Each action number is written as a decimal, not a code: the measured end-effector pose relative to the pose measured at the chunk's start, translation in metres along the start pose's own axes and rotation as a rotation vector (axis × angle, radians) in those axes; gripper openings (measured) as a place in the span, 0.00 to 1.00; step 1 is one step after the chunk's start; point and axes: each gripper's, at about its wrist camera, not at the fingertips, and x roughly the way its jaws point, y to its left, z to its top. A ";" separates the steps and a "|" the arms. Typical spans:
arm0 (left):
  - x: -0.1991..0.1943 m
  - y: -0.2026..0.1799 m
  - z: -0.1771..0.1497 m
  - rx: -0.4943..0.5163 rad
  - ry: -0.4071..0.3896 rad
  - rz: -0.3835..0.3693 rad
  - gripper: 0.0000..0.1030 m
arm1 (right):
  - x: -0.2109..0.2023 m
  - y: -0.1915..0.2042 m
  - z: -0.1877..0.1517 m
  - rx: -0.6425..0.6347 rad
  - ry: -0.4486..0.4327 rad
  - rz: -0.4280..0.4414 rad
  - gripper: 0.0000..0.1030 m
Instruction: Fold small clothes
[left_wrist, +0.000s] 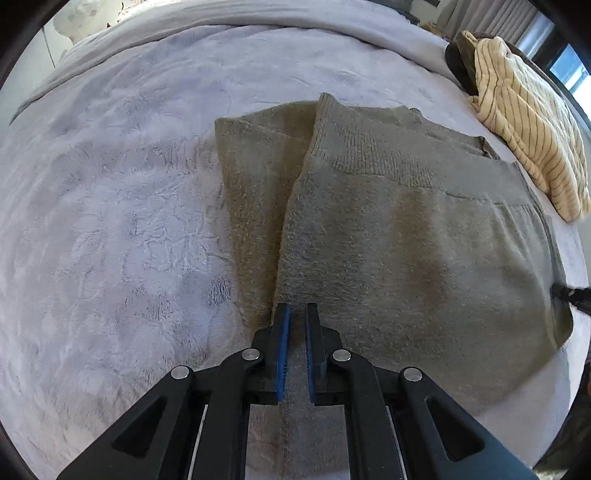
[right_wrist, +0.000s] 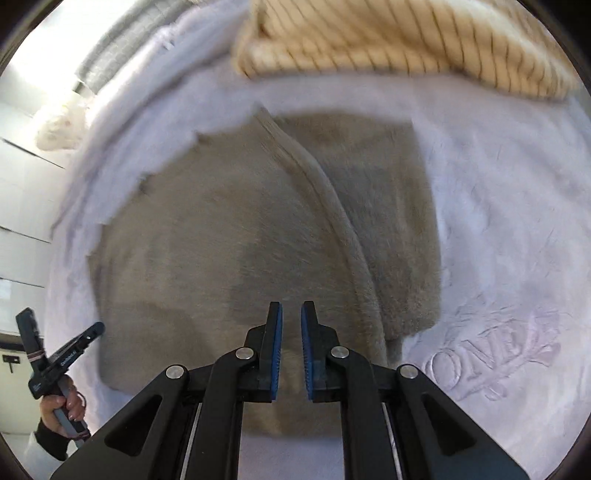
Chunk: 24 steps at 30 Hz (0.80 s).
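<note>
A bed covered by a pale lavender plush blanket (left_wrist: 110, 221) fills both views, its pile embossed with lettering that shows on the right side of the right wrist view. A grey-olive knit garment (left_wrist: 388, 240) lies flat on the blanket, toward the bed's right side as the left wrist camera sees it, with one panel folded over so that a long straight edge runs down its upper surface and a ribbed band crosses the far end. In the right wrist view the same garment (right_wrist: 221, 240) spreads across the middle of the blanket, a thick rolled seam curving over it; that picture is blurred. A cream garment with thin dark stripes (left_wrist: 528, 122) sits heaped near the bed's far right edge, well apart from the folded piece, and appears at the top of the right wrist view (right_wrist: 388, 40). The left tool (left_wrist: 297, 308) hangs just above the near end of the fold line, its blue-padded fingers a narrow gap apart and pinching nothing. The right tool (right_wrist: 291, 306) hovers over the grey garment's near portion, likewise slightly parted and empty. The left tool (right_wrist: 55, 362) also shows at the left border of the right wrist view, held in a hand (right_wrist: 61, 406).
</note>
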 end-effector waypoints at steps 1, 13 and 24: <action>0.000 0.000 0.000 -0.005 -0.001 -0.004 0.09 | 0.009 -0.008 -0.001 0.024 0.013 0.030 0.10; -0.007 0.006 -0.004 -0.034 0.039 0.029 0.09 | 0.001 -0.014 -0.006 0.049 -0.007 0.039 0.10; -0.016 0.008 -0.013 -0.044 0.048 0.031 0.09 | -0.030 -0.017 -0.017 0.146 -0.070 0.175 0.45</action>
